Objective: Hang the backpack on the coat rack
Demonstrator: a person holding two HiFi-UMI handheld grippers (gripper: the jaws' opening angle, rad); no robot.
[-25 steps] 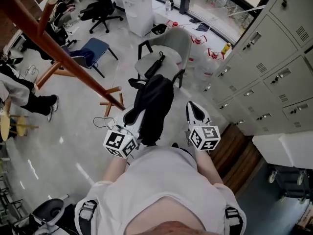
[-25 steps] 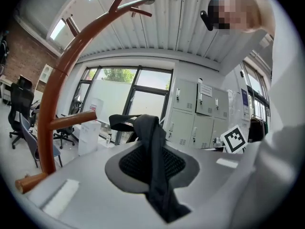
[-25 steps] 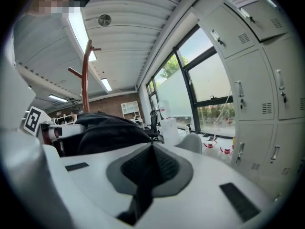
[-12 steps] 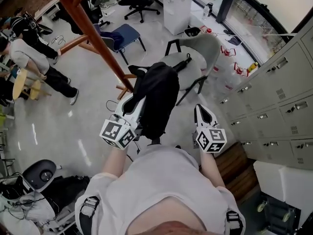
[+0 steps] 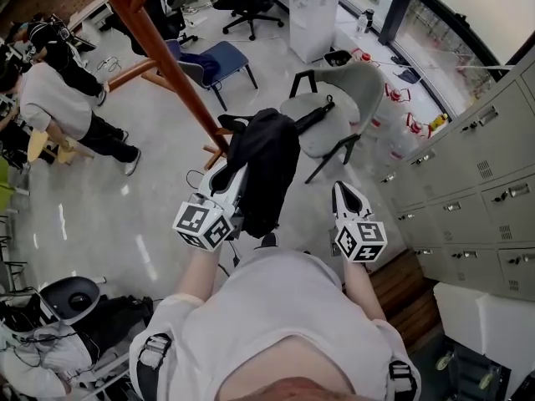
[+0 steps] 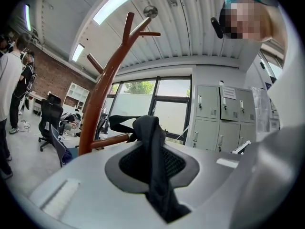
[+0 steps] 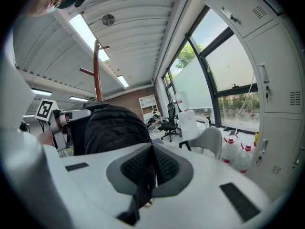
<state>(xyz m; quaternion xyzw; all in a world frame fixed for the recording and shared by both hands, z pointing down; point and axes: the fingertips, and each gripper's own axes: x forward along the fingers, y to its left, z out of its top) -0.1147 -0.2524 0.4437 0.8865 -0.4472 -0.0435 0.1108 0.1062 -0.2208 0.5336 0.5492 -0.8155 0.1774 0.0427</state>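
The left gripper (image 5: 233, 179) has its fingers clamped on a strap (image 6: 153, 142) of the backpack (image 5: 264, 172). The bag hangs from that grip with its long axis running down toward the floor. The right gripper (image 5: 343, 192) is at 3 o'clock of the bag and apart from it, fingers together with nothing I can make out between them, so the load is on the left hand alone.

The coming move turns on where the rack (image 5: 159, 53) stands. In the head view its pole slants down from 11 o'clock to a foot just beyond the bag. The bag is near the pole, but I cannot tell whether they touch. In the left gripper view the pole rises at 10 o'clock of the fingers, and its top pegs (image 6: 146, 32) sit high at 12 o'clock, well above the strap. The left hand is the nearer one, on the rack's side.

My judgement is that the bag is at the rack but not yet hung — the strap has to go up and over a peg. The lower peg (image 6: 94, 62) at 10 o'clock looks the shorter reach. The risk is that a strap pinched flat offers no open loop to catch.
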